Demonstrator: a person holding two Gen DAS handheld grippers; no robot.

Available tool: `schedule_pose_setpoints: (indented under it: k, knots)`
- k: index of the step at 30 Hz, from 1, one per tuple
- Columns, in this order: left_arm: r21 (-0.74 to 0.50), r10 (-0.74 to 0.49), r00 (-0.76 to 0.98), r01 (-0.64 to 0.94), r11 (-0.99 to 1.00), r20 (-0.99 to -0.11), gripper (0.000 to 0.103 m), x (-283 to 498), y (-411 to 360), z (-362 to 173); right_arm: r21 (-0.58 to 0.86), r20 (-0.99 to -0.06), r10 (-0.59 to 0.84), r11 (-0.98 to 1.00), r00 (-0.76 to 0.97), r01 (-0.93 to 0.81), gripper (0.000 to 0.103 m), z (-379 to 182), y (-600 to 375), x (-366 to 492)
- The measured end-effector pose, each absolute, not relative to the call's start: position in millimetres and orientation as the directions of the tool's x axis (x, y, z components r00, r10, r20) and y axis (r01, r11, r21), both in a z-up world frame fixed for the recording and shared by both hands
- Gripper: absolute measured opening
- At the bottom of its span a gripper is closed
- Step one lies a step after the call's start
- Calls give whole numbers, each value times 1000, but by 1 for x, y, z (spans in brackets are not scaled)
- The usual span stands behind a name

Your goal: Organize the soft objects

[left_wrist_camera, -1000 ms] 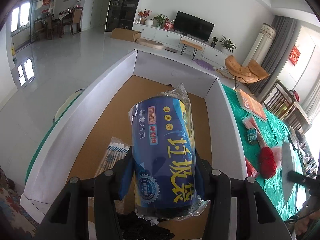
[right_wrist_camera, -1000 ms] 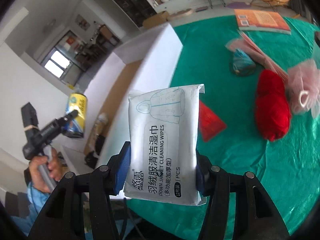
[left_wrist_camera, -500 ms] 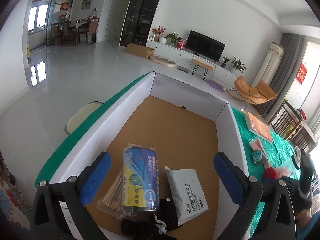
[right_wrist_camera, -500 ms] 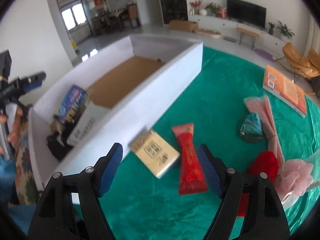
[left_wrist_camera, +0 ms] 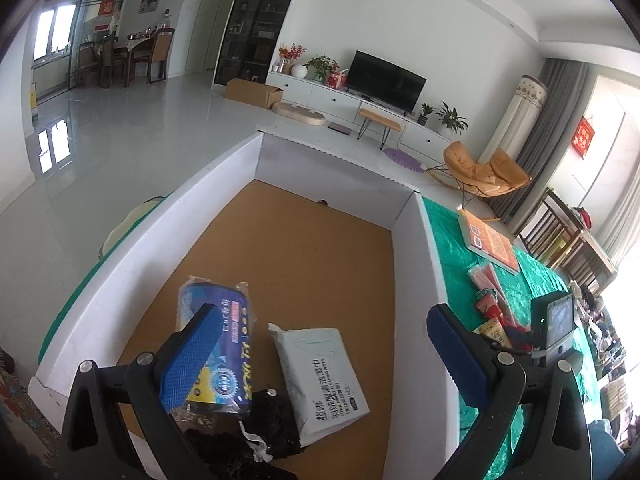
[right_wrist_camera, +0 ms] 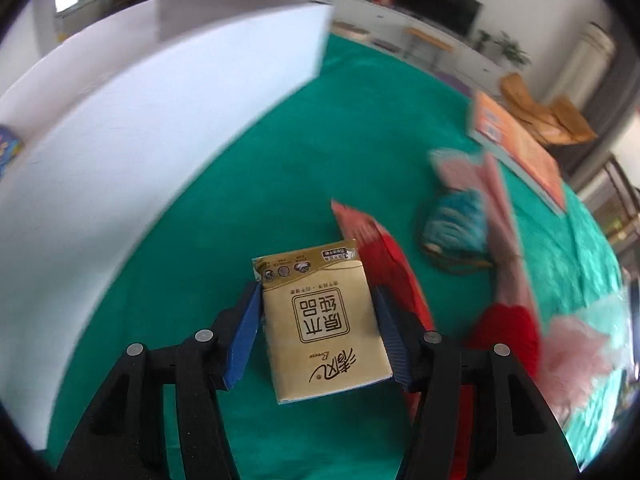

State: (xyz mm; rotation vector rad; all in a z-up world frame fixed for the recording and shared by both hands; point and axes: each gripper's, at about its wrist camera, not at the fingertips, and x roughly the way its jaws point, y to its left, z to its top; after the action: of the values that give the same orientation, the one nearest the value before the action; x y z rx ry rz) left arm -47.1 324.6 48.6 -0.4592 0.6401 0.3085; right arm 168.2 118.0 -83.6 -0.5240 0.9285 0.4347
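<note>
Hovering above the white-walled cardboard box (left_wrist_camera: 420, 264), left gripper (left_wrist_camera: 324, 344) has jaws spread wide, empty. On the box floor: blue cylindrical bag roll (left_wrist_camera: 224, 344), white wipes pack (left_wrist_camera: 324, 372) beside it. Right gripper (right_wrist_camera: 318, 328), jaws just narrowing, brackets the gold rectangular tissue pack (right_wrist_camera: 324, 324) on the green table (right_wrist_camera: 256, 184); pad contact uncertain.

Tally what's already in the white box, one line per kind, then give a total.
Blue roll of bags: 1
White wipes pack: 1
Black fabric bundle: 1
Total: 3 in the white box; anything hidden under them cannot be told.
</note>
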Motion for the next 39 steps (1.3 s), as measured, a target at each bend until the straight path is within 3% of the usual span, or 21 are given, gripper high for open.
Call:
schedule_pose_setpoints:
  k: [2,5,8,12,15,17,21,27,39]
  knots:
    - [-320,95,778,-362,876,-621,101,-42,307,53,-207,-817,117,854,565,-477,63,-65,79,183]
    - [-306,27,793,-266,914,-609,101,-29,270,61,-60,-745,284,873,604,-484,80,-11,31,170]
    - [-295,-71,796,-139,945,-601,101,-16,221,70,25,-681,392,857,619,-514,81,14,-14,144]
    - [-275,-191,762,17,961,-618,102,1,150,65,44,-683,359,889,636,-455,81,-15,-73,117]
    - [-254,-224,693,61,965,-685,102,27,103,38,19,-758,238,939,607,-344,81,-53,-114,113]
    - [-236,-214,651,54,970,-728,102,47,83,10,1,-785,165,964,598,-265,81,-74,-136,114]
    - [-106,-77,622,-10,994,-779,101,79,67,-39,10,-783,113,986,611,-169,81,-84,-164,104]
    - [-7,36,623,-67,998,-781,101,114,75,-67,-3,-781,92,988,617,-152,83,-88,-170,106]
    - [-11,26,580,-61,998,-814,103,137,76,-93,-4,-781,92,989,618,-151,87,-97,-173,116]
